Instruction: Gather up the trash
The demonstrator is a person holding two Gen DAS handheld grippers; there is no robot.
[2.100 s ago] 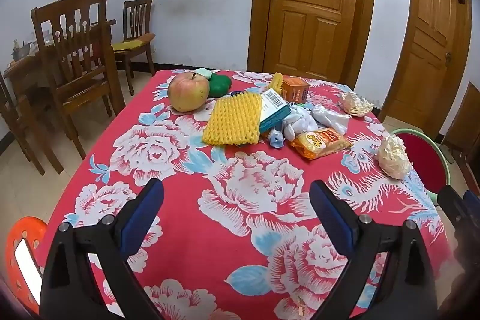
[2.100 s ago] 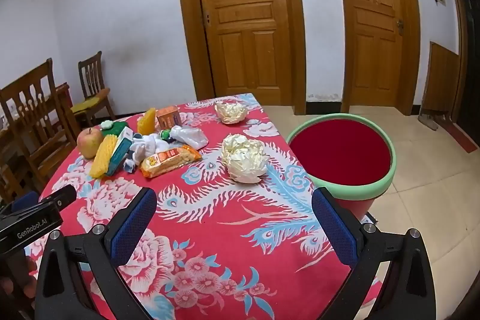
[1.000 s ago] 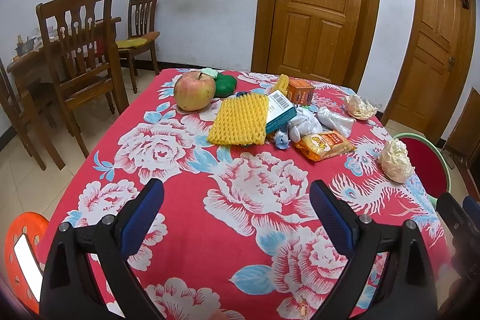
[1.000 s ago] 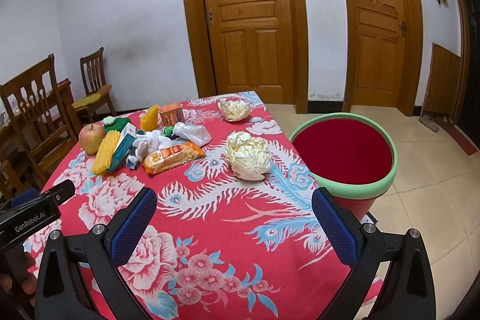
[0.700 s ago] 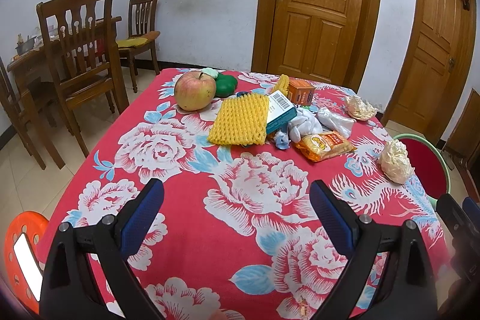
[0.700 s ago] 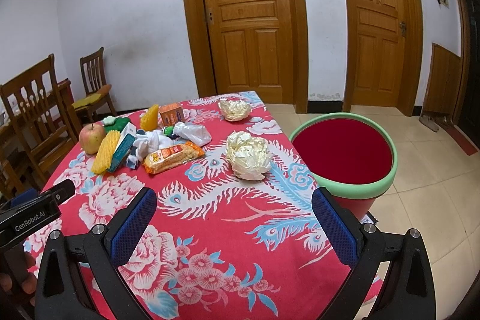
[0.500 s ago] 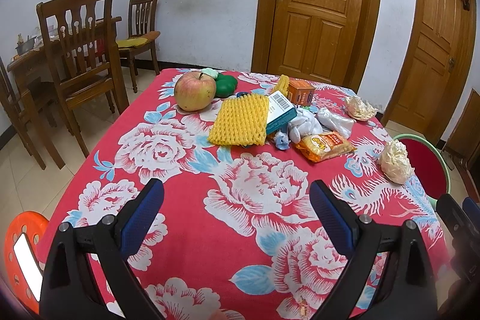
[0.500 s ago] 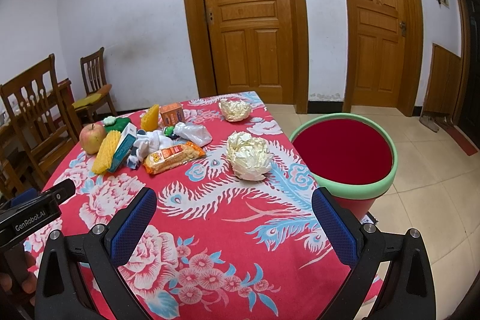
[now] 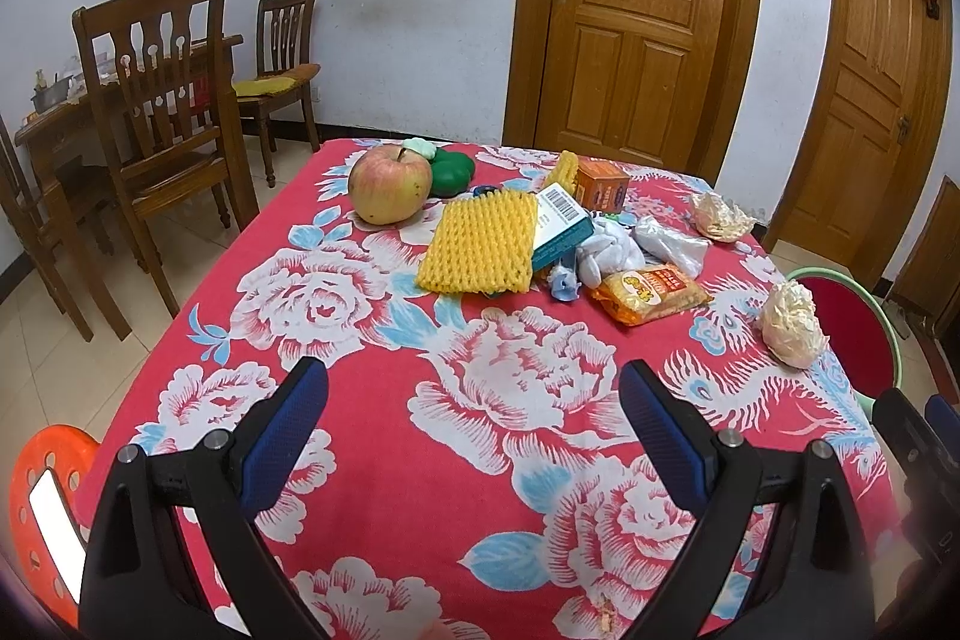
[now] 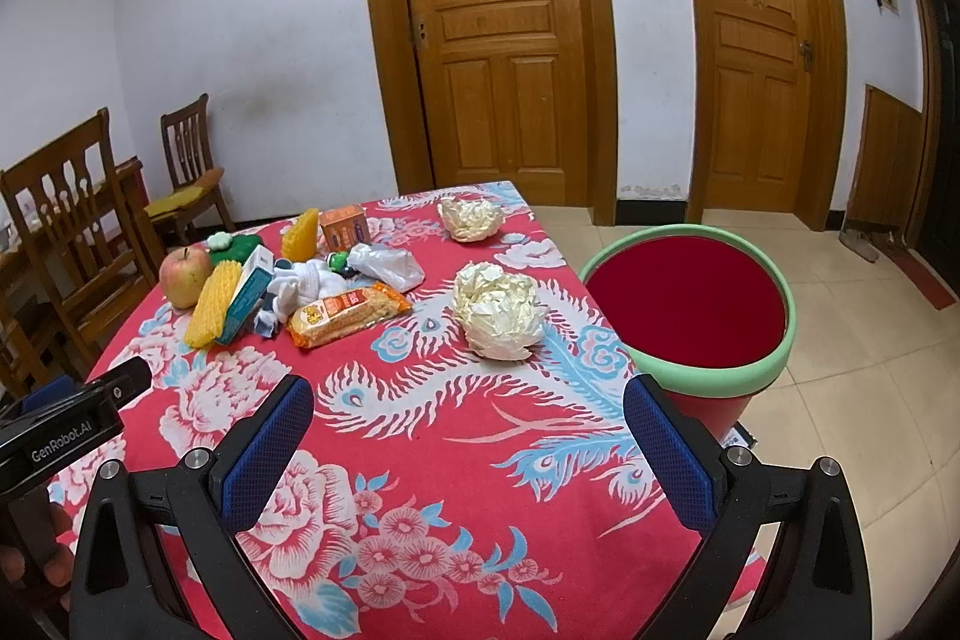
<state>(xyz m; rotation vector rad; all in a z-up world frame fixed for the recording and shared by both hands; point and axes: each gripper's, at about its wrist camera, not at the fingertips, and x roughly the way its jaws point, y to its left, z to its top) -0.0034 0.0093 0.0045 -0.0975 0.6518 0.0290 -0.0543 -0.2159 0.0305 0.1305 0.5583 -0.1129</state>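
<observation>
A table with a red floral cloth [image 9: 372, 376] holds trash and food. A crumpled paper ball [image 10: 497, 308] lies near the table's right edge, also in the left wrist view [image 9: 790, 324]. A second paper ball [image 10: 470, 218] lies at the far edge. An orange snack packet [image 10: 348, 313], a clear plastic bag [image 10: 387, 267], white tissue [image 10: 303, 285], a teal box [image 9: 558, 227] and yellow foam netting [image 9: 480, 244] lie in a cluster. A red bin with a green rim [image 10: 690, 310] stands beside the table. My left gripper [image 9: 474, 436] and right gripper [image 10: 468, 445] are open and empty above the near table.
An apple [image 9: 390, 184], a green toy [image 9: 453, 172] and an orange carton [image 9: 602, 184] sit at the far side. Wooden chairs [image 9: 162, 100] stand left. An orange stool [image 9: 42, 496] is at lower left. Two wooden doors [image 10: 498, 34] are behind.
Both grippers have drifted slightly closer to the table since the earliest frames. Nothing on the table has moved. Both grippers stay open.
</observation>
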